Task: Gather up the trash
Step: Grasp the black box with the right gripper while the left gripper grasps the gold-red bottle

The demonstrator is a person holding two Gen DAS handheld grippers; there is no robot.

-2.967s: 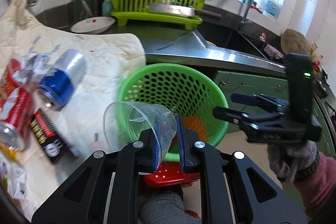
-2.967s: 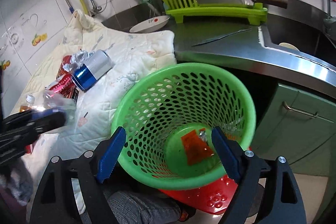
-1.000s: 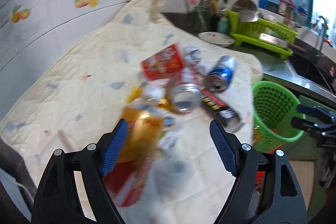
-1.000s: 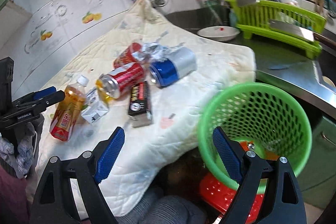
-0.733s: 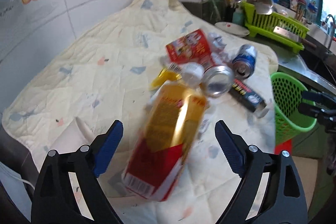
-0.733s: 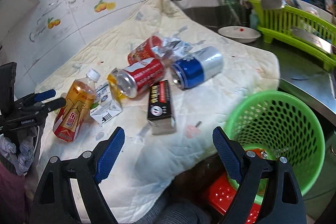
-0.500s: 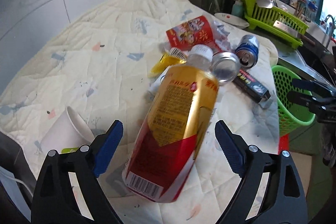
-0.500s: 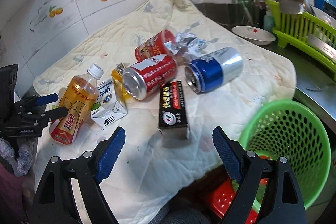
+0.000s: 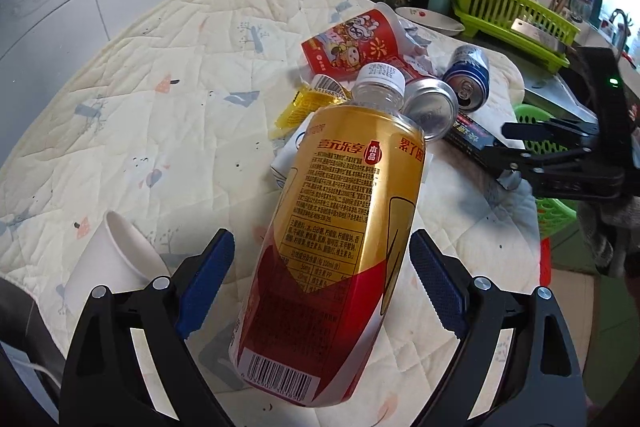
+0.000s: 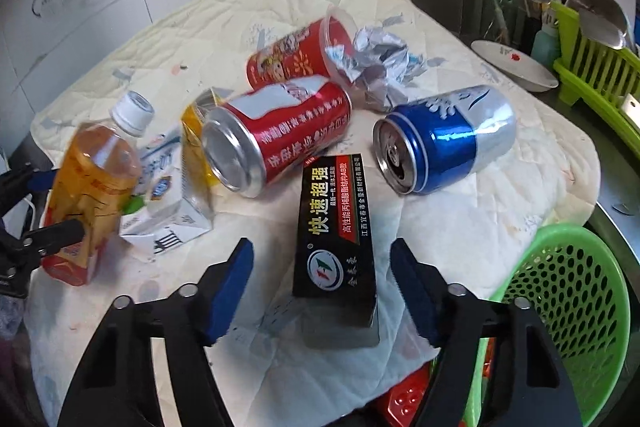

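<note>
The left gripper (image 9: 320, 283) stands wide, its blue pads on either side of a plastic drink bottle with a gold-and-red label and white cap (image 9: 340, 239) lying on the cream quilted cloth (image 9: 168, 99); neither pad touches it. The label carries columns of small Chinese print, a barcode at the near end, and a date stamp on the cap too small to read. Just left of the near pad lies a white paper cup (image 9: 108, 259) on its side.

The right gripper (image 10: 322, 287) has its jaws closing around a black rectangular carton with yellow Chinese lettering (image 10: 334, 235) — the pads flank it but do not yet press on it. The big characters read 快速超强, with a round green-and-red logo below.

Beyond the carton lie a red drink can with white Chinese text (image 10: 276, 135), its silver base facing near, and to its right a blue-and-silver can (image 10: 444, 139), opened. Farther off sit a red printed paper cup with cartoon figures (image 10: 296, 55) and crumpled silver foil (image 10: 380, 59). Left of the red can are a white milk carton (image 10: 168, 203) and a yellow pack (image 10: 196, 131).

At the near right, off the cloth's edge, stands the green perforated plastic basket (image 10: 580, 291).
</note>
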